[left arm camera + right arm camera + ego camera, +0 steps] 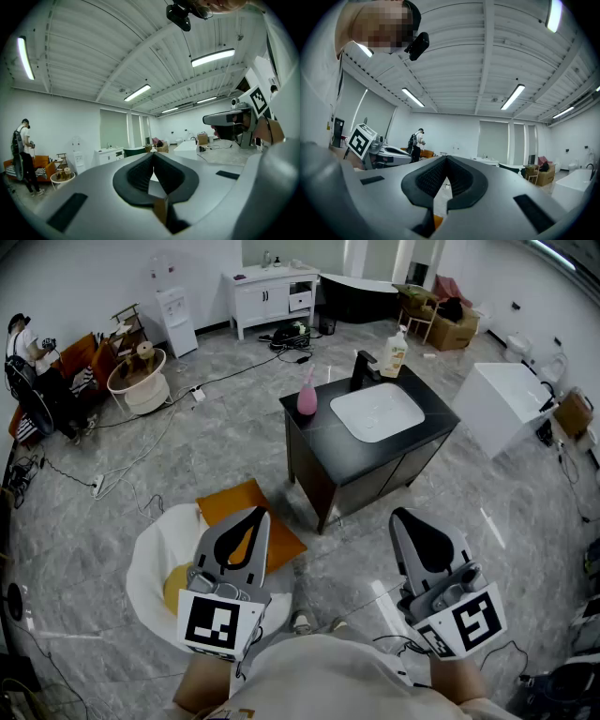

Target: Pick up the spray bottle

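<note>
A pink spray bottle (307, 396) stands upright on the left corner of a black vanity top (433, 422), beside the white sink (377, 412). Both grippers are held low and close to my body, well short of the vanity. My left gripper (254, 515) is shut with nothing between its jaws, and its dark pads meet at the tip (153, 157). My right gripper (399, 517) is also shut and empty (444, 162). The bottle is hidden behind the jaws in both gripper views.
A black faucet (364, 369) and a pump bottle (394, 352) stand at the sink's back. An orange cushion (246, 521) and a white round tub (155, 563) lie below my left gripper. Cables (131, 460) cross the floor. A person (28, 352) stands far left.
</note>
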Tool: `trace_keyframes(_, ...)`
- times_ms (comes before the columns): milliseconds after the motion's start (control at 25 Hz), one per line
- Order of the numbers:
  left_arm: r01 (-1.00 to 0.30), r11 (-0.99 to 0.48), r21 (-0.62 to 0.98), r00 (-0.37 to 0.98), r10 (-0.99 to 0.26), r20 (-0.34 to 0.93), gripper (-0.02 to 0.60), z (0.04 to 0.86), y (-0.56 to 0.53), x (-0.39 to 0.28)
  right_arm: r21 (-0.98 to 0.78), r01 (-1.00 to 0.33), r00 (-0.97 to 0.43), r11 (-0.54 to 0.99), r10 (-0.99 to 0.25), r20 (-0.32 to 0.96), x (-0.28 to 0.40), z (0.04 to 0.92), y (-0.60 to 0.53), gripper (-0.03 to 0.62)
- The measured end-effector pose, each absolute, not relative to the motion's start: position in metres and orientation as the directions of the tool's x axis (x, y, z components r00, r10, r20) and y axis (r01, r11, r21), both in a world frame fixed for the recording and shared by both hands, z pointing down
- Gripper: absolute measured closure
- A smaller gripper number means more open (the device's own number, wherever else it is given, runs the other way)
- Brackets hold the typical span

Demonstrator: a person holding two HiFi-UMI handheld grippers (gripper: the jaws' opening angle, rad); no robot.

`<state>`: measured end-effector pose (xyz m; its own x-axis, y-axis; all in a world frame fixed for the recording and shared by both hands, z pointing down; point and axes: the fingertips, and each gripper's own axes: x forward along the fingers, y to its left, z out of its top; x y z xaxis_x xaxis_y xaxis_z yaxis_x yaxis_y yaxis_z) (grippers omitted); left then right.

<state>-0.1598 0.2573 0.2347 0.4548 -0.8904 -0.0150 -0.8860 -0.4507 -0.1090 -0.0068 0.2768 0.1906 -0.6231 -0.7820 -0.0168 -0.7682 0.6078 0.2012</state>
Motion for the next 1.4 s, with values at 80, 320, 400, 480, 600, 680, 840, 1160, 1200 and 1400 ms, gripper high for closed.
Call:
trace_keyframes(80, -0.884, -0.454, -0.11, 0.458, -0.889, -0.008, 0.56, 0.233, 0.263, -0.158, 0.212, -0.762, -0.628, 0.612, -0.778, -0.009, -0.007, 0.188, 0.285, 0.566)
trace_keyframes(320, -0.886, -0.453, -0.101, 0.458, -0.889, -0.025, 0.56, 0.231, 0.262, -0.155, 0.195, -0.774, -0.612, 0.603, -0.79, 0.014, 0.003, 0.195, 0.285, 0.566)
trace_keyframes(400, -0.88, -0.456, -0.132, 0.463, -0.886, -0.025, 0.56, 0.234, 0.262, -0.156, 0.184, -0.775, -0.611, 0.605, -0.791, 0.026, 0.006, 0.198, 0.284, 0.566)
trace_keyframes(480, -0.875, -0.465, -0.137, 0.472, -0.881, -0.024, 0.56, 0.236, 0.262, -0.153, 0.18, -0.775, -0.61, 0.606, -0.791, 0.033, 0.008, 0.2, 0.285, 0.566)
trace_keyframes(600, -0.869, -0.475, -0.136, 0.481, -0.876, -0.016, 0.56, 0.238, 0.261, -0.149, 0.178, -0.777, -0.609, 0.604, -0.793, 0.036, 0.009, 0.202, 0.283, 0.566)
trace_keyframes(680, -0.867, -0.479, -0.139, 0.486, -0.874, -0.016, 0.56, 0.237, 0.259, -0.149, 0.18, -0.777, -0.608, 0.603, -0.793, 0.035, 0.01, 0.202, 0.281, 0.566)
trace_keyframes(840, -0.872, -0.466, -0.148, 0.473, -0.881, -0.009, 0.56, 0.234, 0.253, -0.15, 0.178, -0.778, -0.607, 0.602, -0.794, 0.028, 0.01, 0.199, 0.276, 0.566)
trace_keyframes(1160, -0.881, -0.457, -0.124, 0.467, -0.883, -0.058, 0.409, 0.23, 0.242, -0.161, 0.182, -0.784, -0.603, 0.594, -0.798, 0.008, 0.004, 0.193, 0.265, 0.566)
trace_keyframes(1200, -0.881, -0.458, -0.117, 0.467, -0.882, -0.063, 0.344, 0.229, 0.239, -0.162, 0.181, -0.784, -0.602, 0.593, -0.799, 0.01, 0.004, 0.194, 0.264, 0.566)
trace_keyframes(1400, -0.885, -0.447, -0.131, 0.459, -0.884, -0.084, 0.328, 0.225, 0.228, -0.163, 0.172, -0.792, -0.591, 0.585, -0.806, 0.02, 0.008, 0.202, 0.255, 0.566)
